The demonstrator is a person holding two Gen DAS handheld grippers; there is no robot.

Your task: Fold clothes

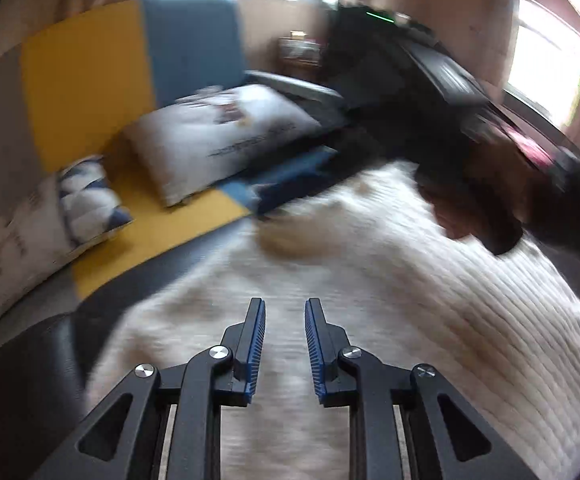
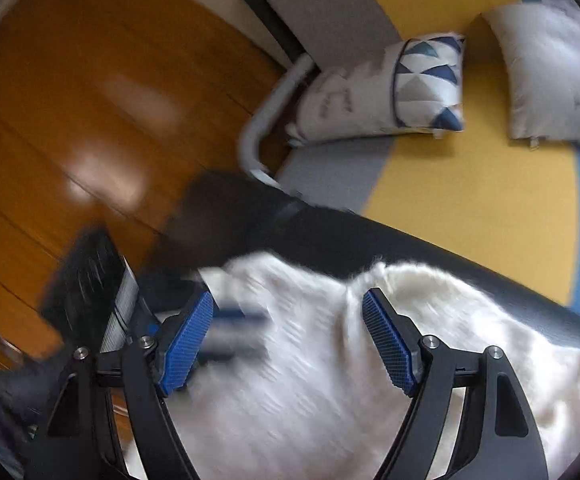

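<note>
Left hand-held gripper (image 1: 285,308): jaws parted by a narrow gap, blue ribbed pads facing each other, nothing between them. It hovers over the white ribbed sweater (image 1: 429,312), which fills the lower and right part of the left wrist view, from 3 to 6 o'clock.

Right hand-held gripper (image 2: 290,306): jaws spread wide, blue pads (image 2: 188,336) splayed outward, nothing clamped. White knit lies directly under and between the fingers. At 12 o'clock of the gap the sweater shows a raised fold or ridge.

The sweater rests on a dark, glossy worktop (image 2: 469,256); its black edge curves from 10 to 3 o'clock around the fabric in the right wrist view. Motion blur is heavy in both views, so the knit detail is only clear at the right side of the left view.

In the left view, at 2 o'clock, the other gripper's body and the hand (image 1: 485,200) holding it appear as a dark blurred mass over the sweater's far edge; contact cannot be told.

Beyond the worktop: a sofa (image 1: 86,80) in grey, yellow and blue panels at 10 to 12 o'clock. On it lie a pillow with blue triangles (image 2: 421,80) and a white printed pillow (image 1: 226,136). Wooden floor (image 2: 70,100) occupies 9 to 11 o'clock in the right view. Bright windows (image 1: 545,52) sit at 1 to 2 o'clock in the left view.
</note>
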